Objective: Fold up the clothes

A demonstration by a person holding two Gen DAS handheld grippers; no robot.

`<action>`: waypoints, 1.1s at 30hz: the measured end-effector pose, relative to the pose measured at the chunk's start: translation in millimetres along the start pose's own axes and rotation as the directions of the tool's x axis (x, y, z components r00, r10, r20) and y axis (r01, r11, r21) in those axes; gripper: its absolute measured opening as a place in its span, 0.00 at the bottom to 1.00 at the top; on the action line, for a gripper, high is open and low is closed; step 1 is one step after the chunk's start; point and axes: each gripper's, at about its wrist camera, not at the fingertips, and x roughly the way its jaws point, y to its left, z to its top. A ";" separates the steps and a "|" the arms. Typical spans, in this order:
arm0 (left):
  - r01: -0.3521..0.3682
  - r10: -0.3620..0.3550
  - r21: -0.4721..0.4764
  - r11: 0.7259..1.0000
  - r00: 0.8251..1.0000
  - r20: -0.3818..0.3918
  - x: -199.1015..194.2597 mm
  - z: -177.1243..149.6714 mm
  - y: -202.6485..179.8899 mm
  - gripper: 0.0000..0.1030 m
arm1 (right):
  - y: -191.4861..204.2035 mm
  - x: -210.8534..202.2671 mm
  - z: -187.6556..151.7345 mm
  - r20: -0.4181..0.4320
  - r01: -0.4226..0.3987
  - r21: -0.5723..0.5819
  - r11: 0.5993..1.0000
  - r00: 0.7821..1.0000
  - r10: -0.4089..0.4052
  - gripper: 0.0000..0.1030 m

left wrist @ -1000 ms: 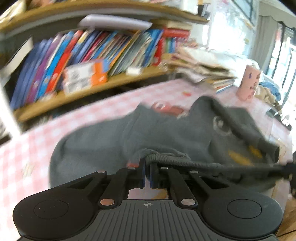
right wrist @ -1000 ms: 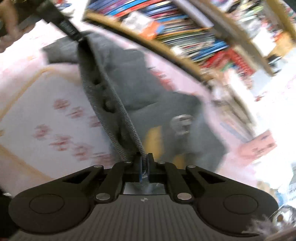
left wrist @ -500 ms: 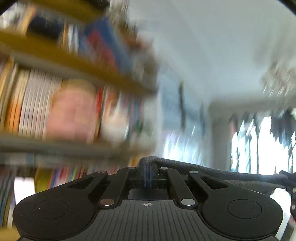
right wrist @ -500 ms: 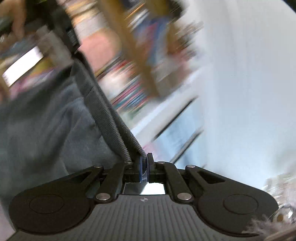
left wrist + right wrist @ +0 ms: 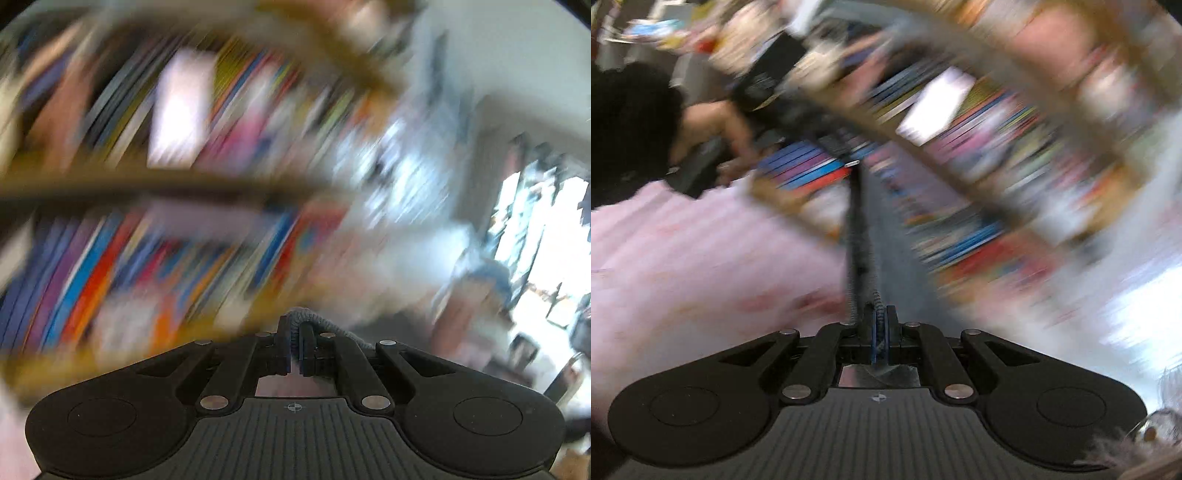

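The left gripper [image 5: 294, 345] is pinched almost fully closed on the ribbed hem of the dark grey knitted garment [image 5: 317, 325], a short curl of which rises just past its fingertips and trails off to the right. The right gripper [image 5: 881, 330] is likewise clamped nearly together on the same garment's [image 5: 858, 240] ribbed edge, which runs taut and straight away from it toward the person's left hand [image 5: 716, 127] on the far left, where the other tool is blurred. So the garment is off the surface, stretched between the two tools; the pink checked tablecloth [image 5: 683, 258] shows only in the right view, at near left, and the wooden bookshelf of coloured books [image 5: 110, 240] fills the far side of both views (everything beyond the tools is heavily smeared by motion).

The likely trouble here is the hem slipping out of one pinch: each tool has only a thin strip of rib, and a fast swing with the cloth pulled tight could drag it free. The garment could also land bunched or twisted if the two hands come down unevenly.

One second ago the garment lay heaped on the tablecloth with both tools low over it; half a second ago both cameras pointed up toward wall and ceiling. Now the views have tipped back toward the shelves, with the grips unchanged.
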 end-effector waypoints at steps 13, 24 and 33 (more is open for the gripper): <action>-0.391 0.331 -0.135 0.910 0.883 -0.333 -63.6 -102.8 140.7 0.39 | 147.4 142.8 34.2 -0.158 -0.502 0.176 0.846 0.834 0.528 0.03; -0.414 0.370 -0.449 0.792 0.910 -0.187 -206.1 -158.2 164.4 0.62 | 194.3 197.4 74.3 -0.156 -0.594 0.303 0.745 0.741 0.654 0.04; -0.437 0.423 -0.535 0.723 0.892 -0.159 -231.7 -184.8 154.1 0.62 | 231.2 184.4 79.6 -0.089 -0.697 0.311 0.646 0.656 0.750 0.26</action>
